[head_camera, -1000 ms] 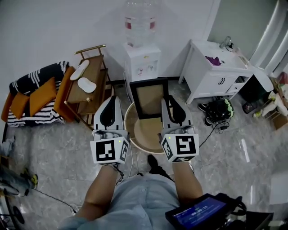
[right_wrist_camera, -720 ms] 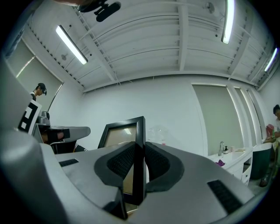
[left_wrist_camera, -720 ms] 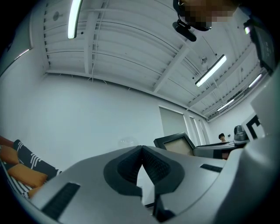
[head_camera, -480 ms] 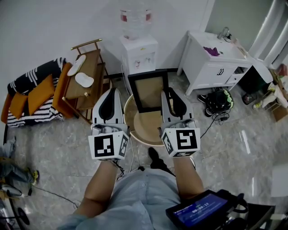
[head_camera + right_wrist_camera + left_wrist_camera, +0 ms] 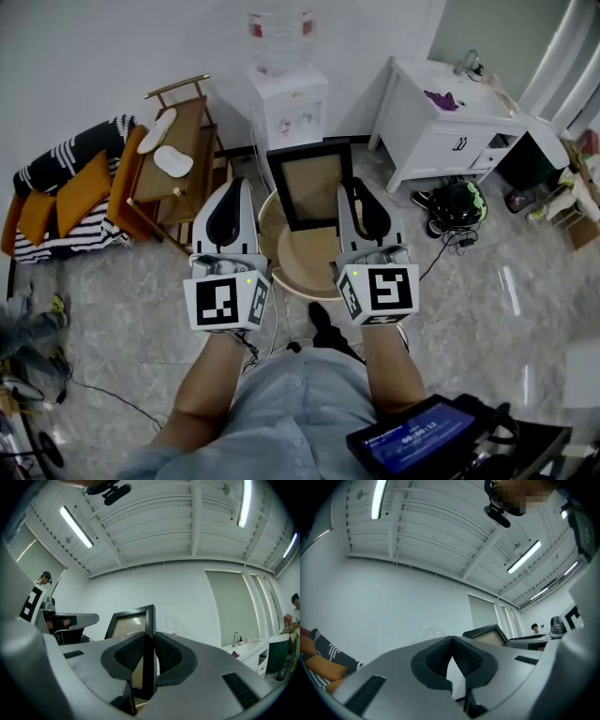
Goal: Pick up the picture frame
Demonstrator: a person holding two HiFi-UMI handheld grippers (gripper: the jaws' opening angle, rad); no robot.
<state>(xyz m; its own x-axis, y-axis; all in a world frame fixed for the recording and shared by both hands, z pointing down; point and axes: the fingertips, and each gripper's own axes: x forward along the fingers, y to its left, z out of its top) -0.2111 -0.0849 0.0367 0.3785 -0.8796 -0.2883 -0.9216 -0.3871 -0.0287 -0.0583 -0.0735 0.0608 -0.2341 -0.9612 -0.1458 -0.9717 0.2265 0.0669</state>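
Grey marble floor (image 5: 122, 309) and a white wall fill the head view, with a water dispenser (image 5: 289, 108) at the wall, a wooden stand (image 5: 178, 159) to its left and a white cabinet (image 5: 441, 141) to its right. Ahead of me the picture frame (image 5: 312, 187) stands upright over a round wooden bench (image 5: 291, 267); I cannot tell whether it is clear of the top. My right gripper (image 5: 356, 197) is at the frame's right edge, and my left gripper (image 5: 233, 192) is just beside its left edge.

Left gripper view: my left gripper (image 5: 451, 644) has its jaw tips meeting with nothing between them; the frame (image 5: 487, 633) shows off to the right.

Right gripper view: my right gripper (image 5: 149, 641) is clamped on the frame's (image 5: 125, 625) black side rail, a pad on each face.
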